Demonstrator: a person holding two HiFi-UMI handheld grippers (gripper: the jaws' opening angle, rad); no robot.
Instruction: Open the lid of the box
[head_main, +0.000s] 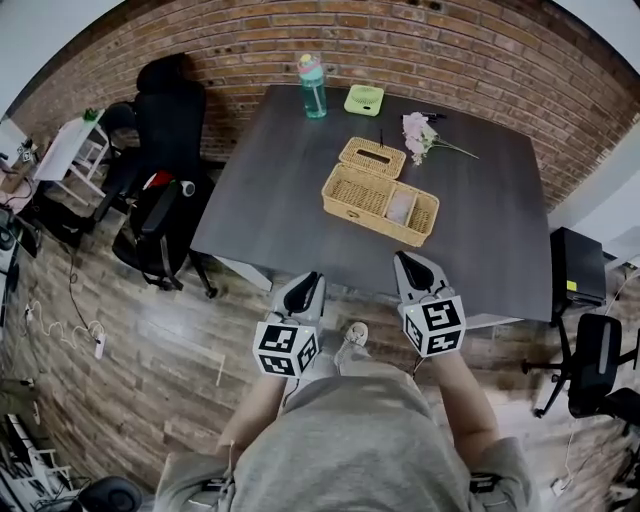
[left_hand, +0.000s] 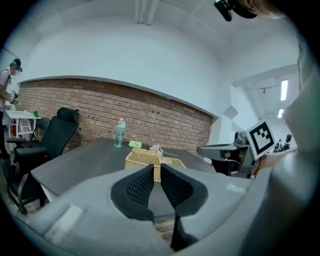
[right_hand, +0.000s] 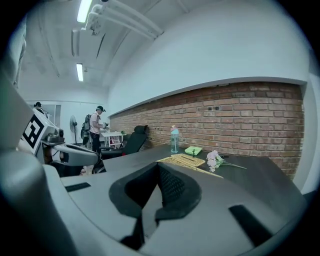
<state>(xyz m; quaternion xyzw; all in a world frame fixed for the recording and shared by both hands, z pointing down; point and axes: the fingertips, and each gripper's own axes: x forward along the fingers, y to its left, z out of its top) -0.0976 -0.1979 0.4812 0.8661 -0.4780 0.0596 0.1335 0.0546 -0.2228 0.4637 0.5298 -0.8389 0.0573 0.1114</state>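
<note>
Pale item (head_main: 401, 206) inside the box (head_main: 368, 221), perhaps cloth, indistinct

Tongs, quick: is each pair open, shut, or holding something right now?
Left tongs: barely open, a narrow gap showing, holding nothing.
Right tongs: shut, holding nothing.

Even, fairly bright light is reaching me from long white ceiling tube lamps (right_hand: 80, 71), glaring in the right gripper view. Fisheye bending is curving the red brick wall (head_main: 400, 40), black vignetting is ringing both gripper views, and the dark grey counter (head_main: 300, 200) is showing faint sheen.
</note>
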